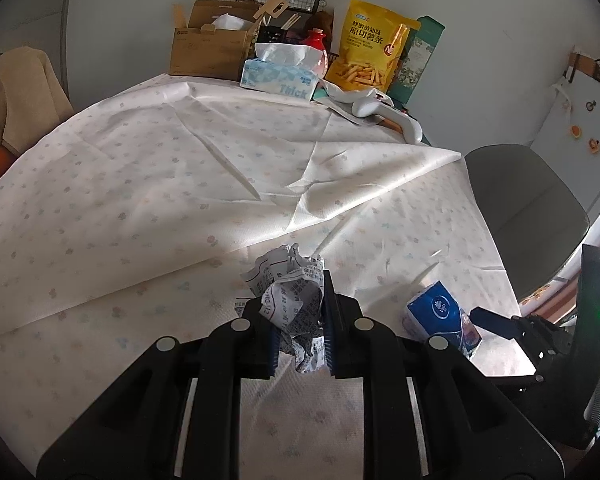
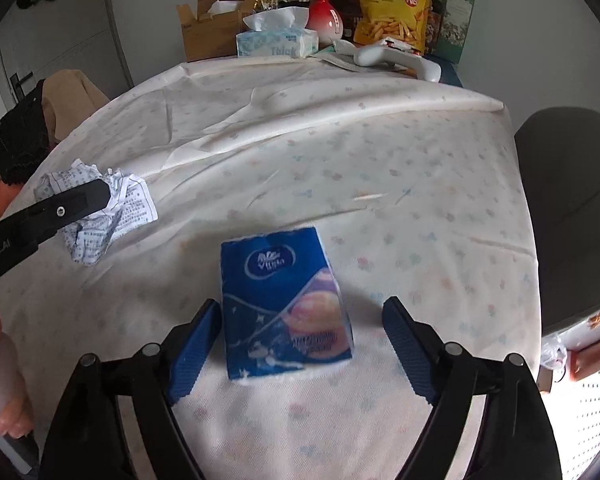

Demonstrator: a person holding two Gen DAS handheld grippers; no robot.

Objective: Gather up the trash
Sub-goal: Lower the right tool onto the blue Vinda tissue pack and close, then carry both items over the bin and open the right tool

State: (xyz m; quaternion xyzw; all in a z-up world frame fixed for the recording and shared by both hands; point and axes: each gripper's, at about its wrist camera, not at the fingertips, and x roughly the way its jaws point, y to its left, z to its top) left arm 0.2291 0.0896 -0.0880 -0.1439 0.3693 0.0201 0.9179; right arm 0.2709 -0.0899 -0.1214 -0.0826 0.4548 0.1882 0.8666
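The left gripper (image 1: 300, 332) is clamped on a crumpled printed paper (image 1: 296, 304), its blue pads pressing the wad from both sides. The wad stands roughly upright between the fingers, its longer dimension running from just below the pads to a ragged top that rises beyond the fingertips, over the patterned tablecloth (image 1: 180, 168).

The right gripper (image 2: 300, 344) is spread wide, with a blue tissue pack (image 2: 284, 304) lying between its fingers on the tablecloth. The pack sits closer to the left finger (it looks to be touching or nearly touching that pad, though blur makes this hard to settle), and a clear gap separates it from the right finger. Its long axis runs away from the gripper and tilts slightly, the far end leaning to the left, the near end wider and nearer the fingers' base.

From the left wrist view the pack lies to the right of the clamped paper, just ahead of the right gripper's fingertip.
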